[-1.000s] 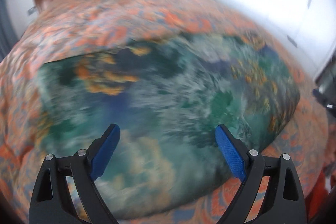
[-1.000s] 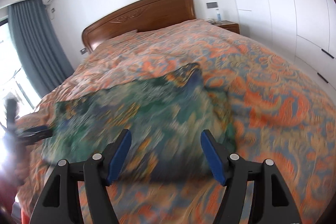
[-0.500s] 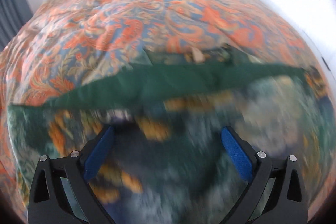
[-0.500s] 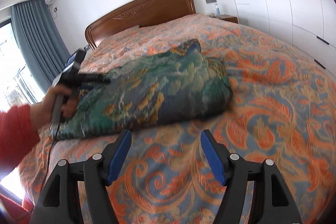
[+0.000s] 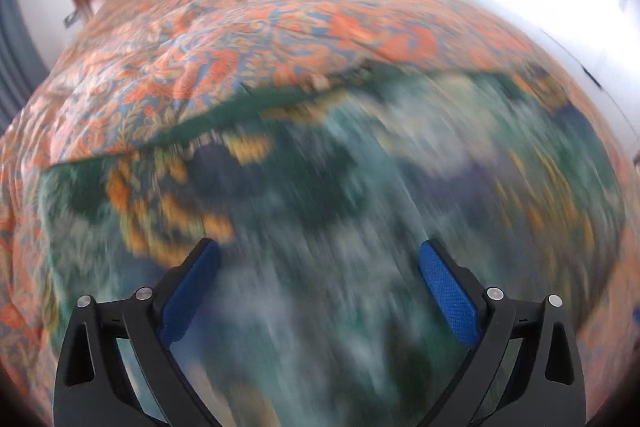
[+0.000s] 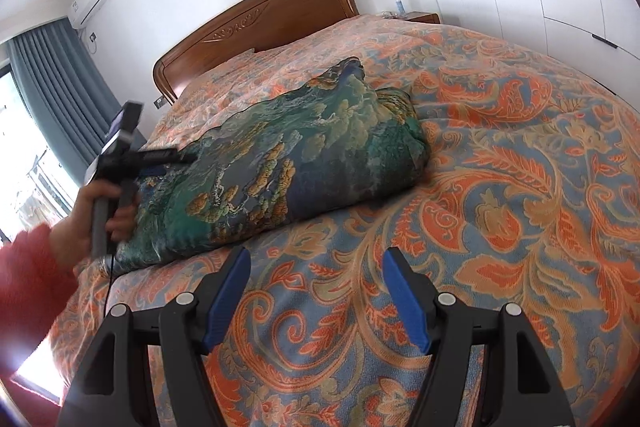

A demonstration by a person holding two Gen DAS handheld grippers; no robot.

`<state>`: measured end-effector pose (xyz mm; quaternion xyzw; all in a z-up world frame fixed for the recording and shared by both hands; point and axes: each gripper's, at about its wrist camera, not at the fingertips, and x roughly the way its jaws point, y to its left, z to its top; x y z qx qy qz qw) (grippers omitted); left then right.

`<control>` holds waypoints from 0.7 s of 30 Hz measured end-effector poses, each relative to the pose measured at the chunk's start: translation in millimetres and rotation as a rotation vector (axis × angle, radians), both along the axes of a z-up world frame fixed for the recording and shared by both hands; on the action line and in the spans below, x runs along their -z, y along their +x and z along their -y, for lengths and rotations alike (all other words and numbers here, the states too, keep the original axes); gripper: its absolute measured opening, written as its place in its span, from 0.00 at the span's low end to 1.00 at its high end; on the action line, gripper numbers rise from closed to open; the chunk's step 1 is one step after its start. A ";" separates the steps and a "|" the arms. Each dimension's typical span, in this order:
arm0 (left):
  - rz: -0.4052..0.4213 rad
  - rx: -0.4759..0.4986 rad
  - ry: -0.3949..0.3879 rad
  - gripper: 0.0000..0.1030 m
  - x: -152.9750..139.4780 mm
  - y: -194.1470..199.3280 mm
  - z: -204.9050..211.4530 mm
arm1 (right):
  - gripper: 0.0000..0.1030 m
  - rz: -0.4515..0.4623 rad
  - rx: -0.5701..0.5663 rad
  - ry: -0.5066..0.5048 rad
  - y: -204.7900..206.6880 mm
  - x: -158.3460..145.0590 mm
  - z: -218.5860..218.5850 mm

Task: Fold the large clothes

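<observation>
Folded green cloth [image 6: 288,163] lies on the bed [image 6: 520,187], left of middle. Left tongs [image 5: 318,259] hang over it, wide apart, nothing in them. Right tongs [image 6: 316,263] near, apart, gripping nothing.

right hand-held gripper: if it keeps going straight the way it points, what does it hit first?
Probably the orange patterned bedspread: the right hand-held gripper aims down at bare cover. The folded green garment lies up and left, seemingly off that line.
</observation>
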<state>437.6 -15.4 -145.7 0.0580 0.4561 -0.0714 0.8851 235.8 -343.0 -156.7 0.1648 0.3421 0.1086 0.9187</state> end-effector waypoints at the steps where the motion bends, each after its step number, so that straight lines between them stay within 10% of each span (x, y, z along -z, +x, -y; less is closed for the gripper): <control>1: -0.003 0.022 0.018 0.97 1.8 -13.6 4.3 | 0.68 0.000 0.001 0.000 -0.8 -0.2 -0.5; 14: 0.095 0.249 -0.069 0.98 -32.0 -102.1 49.3 | 0.72 -0.080 0.042 0.153 33.2 7.0 18.8; 21: -0.030 0.340 -0.006 0.98 21.8 -76.9 81.3 | 0.74 -0.220 0.196 0.421 102.5 48.0 56.3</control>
